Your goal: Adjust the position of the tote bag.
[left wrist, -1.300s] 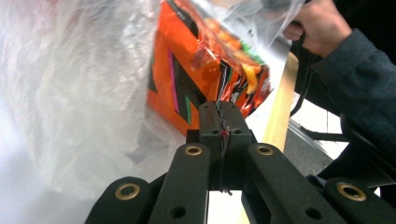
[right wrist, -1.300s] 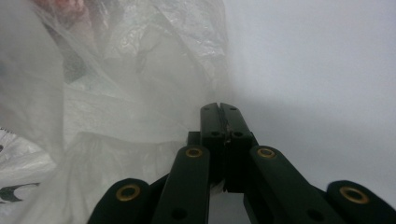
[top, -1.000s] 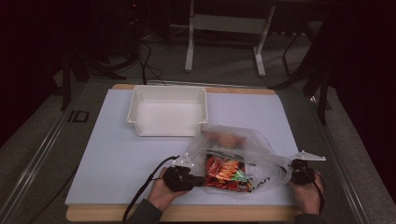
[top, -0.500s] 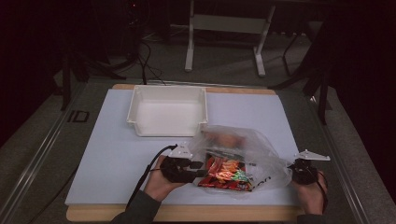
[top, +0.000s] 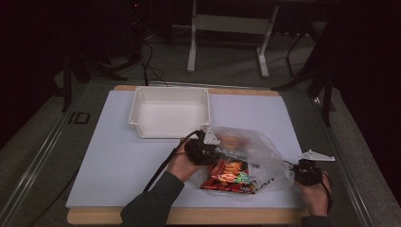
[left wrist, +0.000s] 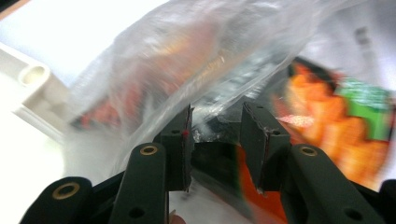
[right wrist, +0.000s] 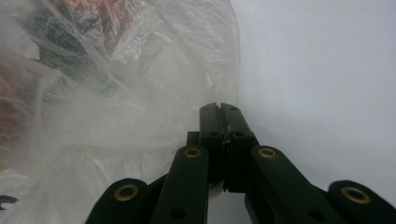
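Holding the clear plastic bag [top: 246, 161] near the front edge of the white mat [top: 108, 156], toward its right corner, I have a gripper at each side of it. My right gripper [right wrist: 219, 109] sits at the bag's right end with its jaws pressed flat together, a thin fold of the clear film pinched between them. My left gripper [left wrist: 215, 128] is at the bag's left side, up by the mouth; its jaws have just been opening and now stand a narrow way apart, with crinkled film and a dark strip of the bag lying in the gap, the pads not pressing on it. Inside the bag lies an orange and green snack packet [top: 229, 176], flat on the mat. Behind the bag, toward the back edge of the mat, stands an open white bin [top: 170, 113], its near right corner just beside my left gripper, apart from the bag. My left hand [top: 182, 163] wraps that gripper's body from below.
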{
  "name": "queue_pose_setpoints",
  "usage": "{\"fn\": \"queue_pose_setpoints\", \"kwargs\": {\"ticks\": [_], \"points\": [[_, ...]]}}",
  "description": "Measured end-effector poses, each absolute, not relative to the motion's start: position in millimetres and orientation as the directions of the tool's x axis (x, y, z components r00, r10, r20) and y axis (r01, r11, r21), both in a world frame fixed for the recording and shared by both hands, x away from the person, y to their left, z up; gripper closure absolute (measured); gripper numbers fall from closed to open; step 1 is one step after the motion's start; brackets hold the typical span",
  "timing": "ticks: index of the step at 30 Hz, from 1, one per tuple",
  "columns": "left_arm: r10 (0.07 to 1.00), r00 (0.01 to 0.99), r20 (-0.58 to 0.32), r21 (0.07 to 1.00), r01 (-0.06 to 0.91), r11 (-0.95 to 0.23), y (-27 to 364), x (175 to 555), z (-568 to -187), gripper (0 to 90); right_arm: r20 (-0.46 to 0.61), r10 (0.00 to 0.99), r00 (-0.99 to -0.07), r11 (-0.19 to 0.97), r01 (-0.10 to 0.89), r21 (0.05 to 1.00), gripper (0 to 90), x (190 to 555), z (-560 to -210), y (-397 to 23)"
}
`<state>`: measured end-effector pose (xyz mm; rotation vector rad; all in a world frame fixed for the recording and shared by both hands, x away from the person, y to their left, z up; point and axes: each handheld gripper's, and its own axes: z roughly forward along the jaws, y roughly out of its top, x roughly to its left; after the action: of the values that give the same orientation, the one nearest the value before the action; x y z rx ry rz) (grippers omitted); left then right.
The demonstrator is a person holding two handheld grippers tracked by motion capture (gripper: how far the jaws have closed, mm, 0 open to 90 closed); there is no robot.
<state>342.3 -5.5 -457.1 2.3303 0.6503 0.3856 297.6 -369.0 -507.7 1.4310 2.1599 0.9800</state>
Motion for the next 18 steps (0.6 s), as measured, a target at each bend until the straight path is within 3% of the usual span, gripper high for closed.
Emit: {"fn": "queue_pose_setpoints", "kwargs": {"ticks": [14, 18], "points": [[0.656, 0.713, 0.249, 0.646, 0.383, -0.661, -11, 373, -473, 65.1, 0.064, 0.910, -0.409, 0.245, 0.655, 0.715, 89.3, 302, -512, -365], [0.707, 0.675, 0.208, 0.658, 0.438, -0.612, -4, 379, -478, 66.1, 0.062, 0.917, -0.393, 0.234, 0.660, 0.714, 89.4, 303, -514, -367]]}}
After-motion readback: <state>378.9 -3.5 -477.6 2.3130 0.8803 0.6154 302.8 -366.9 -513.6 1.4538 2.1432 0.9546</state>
